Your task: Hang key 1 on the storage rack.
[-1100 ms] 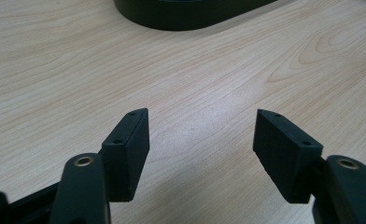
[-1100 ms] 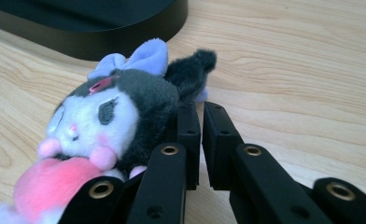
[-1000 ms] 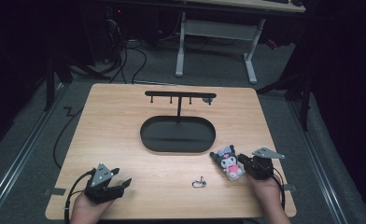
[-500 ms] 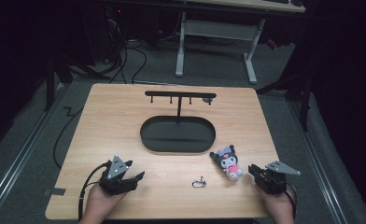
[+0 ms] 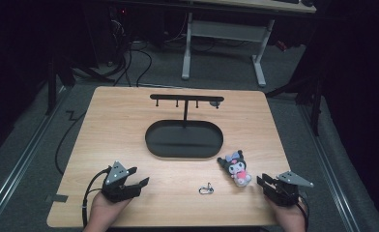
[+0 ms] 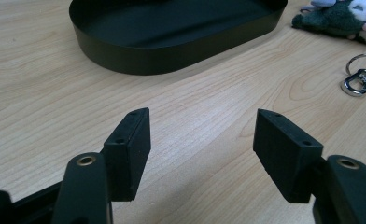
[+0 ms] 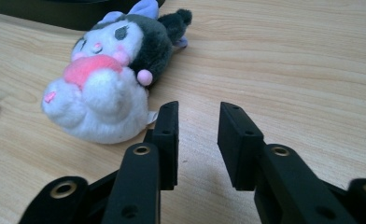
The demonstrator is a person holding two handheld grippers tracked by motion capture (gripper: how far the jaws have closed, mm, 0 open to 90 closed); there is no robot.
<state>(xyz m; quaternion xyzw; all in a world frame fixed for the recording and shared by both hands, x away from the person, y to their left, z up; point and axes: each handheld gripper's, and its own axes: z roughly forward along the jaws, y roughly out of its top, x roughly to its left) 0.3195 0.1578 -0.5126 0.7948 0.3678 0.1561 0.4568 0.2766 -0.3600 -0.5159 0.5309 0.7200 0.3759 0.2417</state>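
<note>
My left gripper (image 5: 138, 182) now sits nearer the black tray (image 5: 183, 140) than 1 second ago, jaws spread wide and empty. The plush toy (image 5: 235, 166) lies just right of the tray's near end. My right gripper (image 5: 264, 181) has backed off it, jaws just opening, nothing between them.
</note>
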